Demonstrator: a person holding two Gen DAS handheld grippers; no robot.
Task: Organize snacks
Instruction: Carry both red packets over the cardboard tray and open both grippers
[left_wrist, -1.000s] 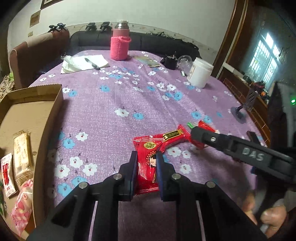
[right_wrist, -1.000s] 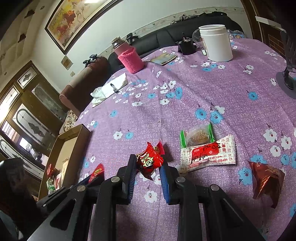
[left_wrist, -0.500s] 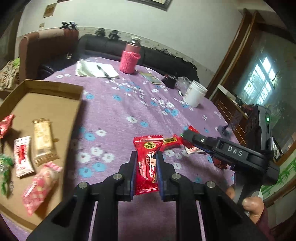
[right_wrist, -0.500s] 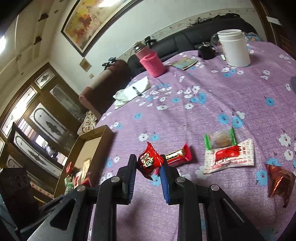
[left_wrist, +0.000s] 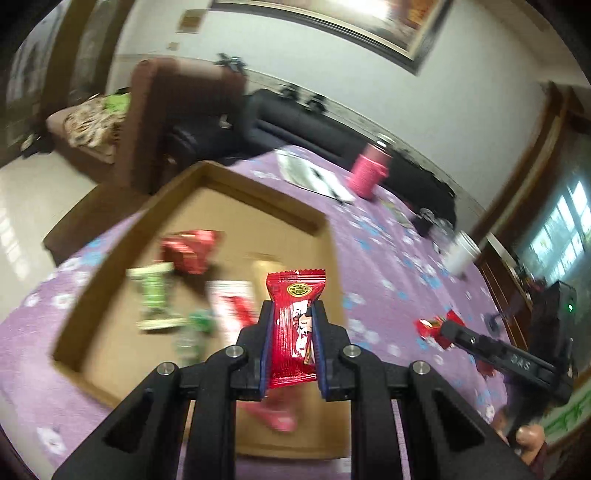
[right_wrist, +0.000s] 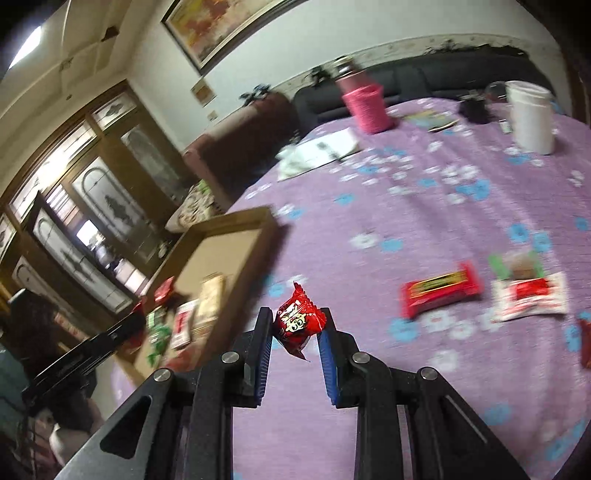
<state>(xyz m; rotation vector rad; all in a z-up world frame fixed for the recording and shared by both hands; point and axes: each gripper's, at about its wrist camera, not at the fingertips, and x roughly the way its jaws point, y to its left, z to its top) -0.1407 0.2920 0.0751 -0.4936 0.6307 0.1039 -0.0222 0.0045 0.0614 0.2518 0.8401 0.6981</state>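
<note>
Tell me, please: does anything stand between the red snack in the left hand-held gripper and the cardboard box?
Nothing visible does. The red snack packet hangs over the open cardboard box, whose floor still shows bare room.

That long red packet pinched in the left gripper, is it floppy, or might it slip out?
The red packet stands upright above the left gripper, so it is probably fairly stiff. Its wrapper looks glossy, so perhaps slippery, but the blue pads press both sides. It seems light.
</note>
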